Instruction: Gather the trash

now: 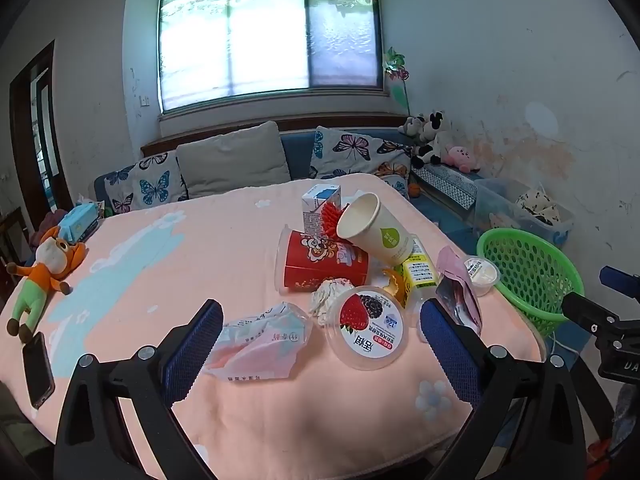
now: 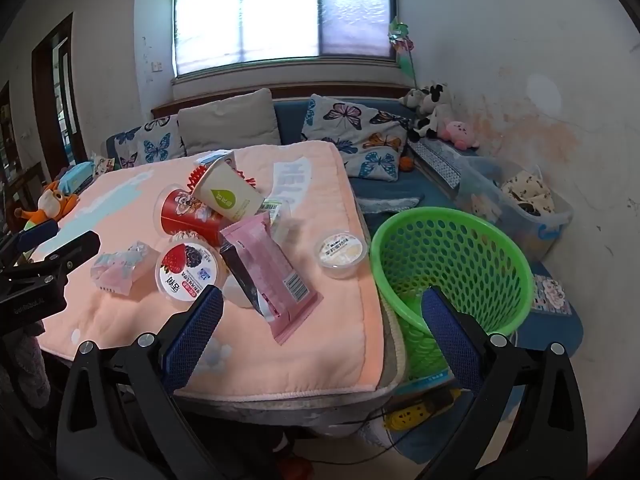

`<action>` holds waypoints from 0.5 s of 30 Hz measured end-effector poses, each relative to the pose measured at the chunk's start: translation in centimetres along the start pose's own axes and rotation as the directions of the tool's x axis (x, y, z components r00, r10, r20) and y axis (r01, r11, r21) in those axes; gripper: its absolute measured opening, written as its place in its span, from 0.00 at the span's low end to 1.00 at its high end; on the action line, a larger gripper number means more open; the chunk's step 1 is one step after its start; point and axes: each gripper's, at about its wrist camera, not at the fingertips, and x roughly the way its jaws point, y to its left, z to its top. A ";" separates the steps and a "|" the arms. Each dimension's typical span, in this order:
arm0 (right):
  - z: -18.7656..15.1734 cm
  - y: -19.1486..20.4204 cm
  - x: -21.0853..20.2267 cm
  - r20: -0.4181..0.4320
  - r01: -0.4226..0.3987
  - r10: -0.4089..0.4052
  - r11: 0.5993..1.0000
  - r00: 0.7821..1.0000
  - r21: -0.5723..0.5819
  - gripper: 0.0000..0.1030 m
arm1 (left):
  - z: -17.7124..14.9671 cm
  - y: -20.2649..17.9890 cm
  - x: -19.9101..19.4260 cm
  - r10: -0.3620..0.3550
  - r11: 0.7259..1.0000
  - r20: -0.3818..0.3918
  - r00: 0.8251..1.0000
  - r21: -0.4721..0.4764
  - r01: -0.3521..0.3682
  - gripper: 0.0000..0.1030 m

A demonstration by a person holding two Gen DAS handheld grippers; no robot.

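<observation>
A pile of trash lies on the pink blanket (image 1: 200, 248): a red tub (image 1: 320, 264) on its side, a cream paper cup (image 1: 376, 232), a berry yogurt cup (image 1: 368, 326), a crumpled wrapper (image 1: 264, 340), a pink pouch (image 2: 268, 268) and a small lidded cup (image 2: 340, 252). A green mesh basket (image 2: 452, 264) stands off the table's right edge. My left gripper (image 1: 320, 344) hangs open above the wrapper and yogurt cup, touching neither. My right gripper (image 2: 320, 332) is open near the table's front right corner, holding nothing.
A plush fox (image 1: 44, 272) and a black phone (image 1: 38, 368) lie on the blanket's left side, beside a blue tissue pack (image 1: 78, 220). A sofa with butterfly cushions (image 1: 352, 152) sits behind. A clear storage bin (image 2: 520, 204) stands by the right wall. A yellow power strip (image 2: 420, 412) lies on the floor.
</observation>
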 end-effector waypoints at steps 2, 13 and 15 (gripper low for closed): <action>0.0 -0.1 0.0 0.000 -0.001 0.001 1.000 1.000 0.002 0.96 | 0.0 0.0 -0.1 0.001 1.000 0.019 1.000 -0.007 -0.001 0.93; -0.1 0.3 0.3 0.000 -0.004 0.004 1.000 1.000 -0.004 0.96 | -0.4 0.0 -0.1 -0.007 1.000 0.026 1.000 -0.003 0.007 0.93; -0.1 0.3 0.4 0.000 -0.006 0.006 1.000 1.000 -0.003 0.96 | -0.5 -0.6 0.3 -0.005 1.000 0.026 1.000 -0.001 0.005 0.93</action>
